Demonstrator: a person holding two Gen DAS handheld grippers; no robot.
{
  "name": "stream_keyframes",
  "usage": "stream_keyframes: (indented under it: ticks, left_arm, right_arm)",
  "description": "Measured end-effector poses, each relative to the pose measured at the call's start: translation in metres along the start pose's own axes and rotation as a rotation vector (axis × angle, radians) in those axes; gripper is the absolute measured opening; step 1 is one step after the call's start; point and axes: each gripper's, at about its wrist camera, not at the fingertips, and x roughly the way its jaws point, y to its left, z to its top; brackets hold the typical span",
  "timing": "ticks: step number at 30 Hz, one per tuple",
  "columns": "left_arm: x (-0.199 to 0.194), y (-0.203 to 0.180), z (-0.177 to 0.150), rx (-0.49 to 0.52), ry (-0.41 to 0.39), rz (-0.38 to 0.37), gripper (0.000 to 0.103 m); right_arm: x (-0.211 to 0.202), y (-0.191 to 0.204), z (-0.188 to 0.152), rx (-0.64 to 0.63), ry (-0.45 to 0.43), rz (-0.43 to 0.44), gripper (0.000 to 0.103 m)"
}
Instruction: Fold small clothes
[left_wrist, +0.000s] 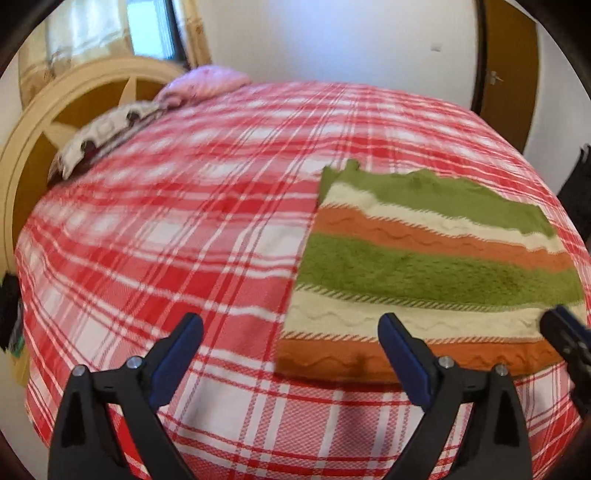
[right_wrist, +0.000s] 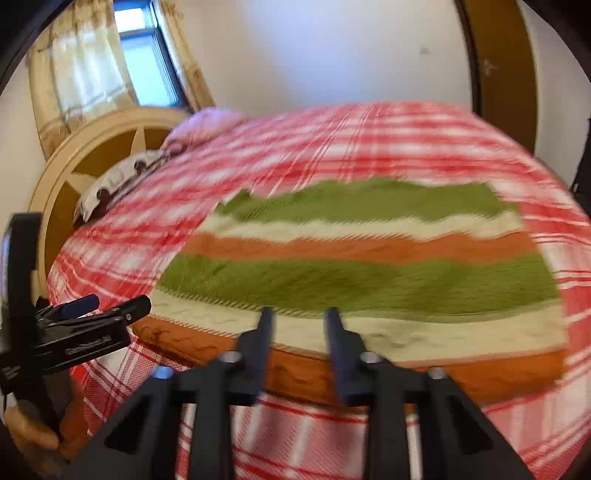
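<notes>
We see a striped towel (left_wrist: 436, 266) lying flat on the red plaid bed (left_wrist: 177, 229), its green, cream and orange bands running left to right, so that its long axis lies across our line of sight. Its near orange edge faces both tools.

The left gripper (left_wrist: 291, 354) hovers over the bed at the towel's near left corner: one finger stands over bare plaid, the other over the near orange band. Its jaws are spread wide and hold nothing; whether the inner finger touches the cloth we cannot tell.

The right gripper (right_wrist: 299, 317) points at the middle of the near edge, its tips over the cream band just past the orange one. Its jaws stand part open, narrower than the left, with nothing between them. In the left view it shows only at the towel's near right corner (left_wrist: 565, 332).

We judge the right gripper better centred on the near edge, and the left better placed for the corner. A fold away from us would call for both to close on that near edge.

A pillow (left_wrist: 207, 83) lies well apart by the headboard (left_wrist: 33, 122).
</notes>
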Motion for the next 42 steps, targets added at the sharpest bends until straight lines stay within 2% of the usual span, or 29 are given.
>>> stream_keyframes:
  ticks: [4,8,12,16,21,24,28,31,32,33,37,40,42]
  left_arm:
    - [0.012,0.013,-0.001,-0.038,0.034,0.012,0.098]
    - [0.021,0.021,-0.003,-0.051,0.046,0.011,0.098]
    - [0.032,0.019,-0.006,-0.070,0.089,-0.022,0.098]
    - [0.038,0.011,-0.012,-0.042,0.108,-0.029,0.098]
    - [0.038,0.019,-0.013,-0.118,0.108,-0.136,0.098]
    - [0.041,0.018,-0.012,-0.175,0.098,-0.171,0.098]
    - [0.046,0.005,-0.013,-0.136,0.095,-0.122,0.098]
    - [0.045,-0.004,-0.012,-0.115,0.084,-0.144,0.092]
    - [0.045,-0.007,-0.010,-0.111,0.086,-0.171,0.080]
    - [0.045,-0.011,-0.009,-0.105,0.093,-0.191,0.077]
    - [0.054,-0.023,0.002,-0.087,0.114,-0.164,0.081]
    - [0.059,-0.022,0.009,-0.115,0.127,-0.198,0.093]
    - [0.062,-0.023,0.013,-0.116,0.136,-0.200,0.094]
  right_arm:
    - [0.029,0.004,-0.014,0.013,0.077,0.018,0.027]
    - [0.028,0.007,-0.021,-0.017,0.049,0.002,0.027]
    - [0.027,0.008,-0.026,-0.029,0.031,-0.011,0.027]
    - [0.025,0.014,-0.032,-0.063,0.008,-0.032,0.028]
    - [0.024,0.009,-0.034,-0.038,-0.006,-0.018,0.029]
    - [0.024,0.011,-0.034,-0.048,-0.005,-0.022,0.029]
    - [0.022,0.009,-0.036,-0.047,-0.014,-0.016,0.029]
    - [0.022,0.007,-0.037,-0.037,-0.016,-0.012,0.030]
    - [0.022,0.007,-0.037,-0.040,-0.018,-0.012,0.030]
    - [0.022,0.008,-0.037,-0.042,-0.018,-0.011,0.030]
    - [0.022,0.005,-0.037,-0.039,-0.017,0.004,0.030]
    - [0.022,0.003,-0.037,-0.029,-0.018,0.015,0.030]
    - [0.022,0.003,-0.037,-0.030,-0.019,0.015,0.030]
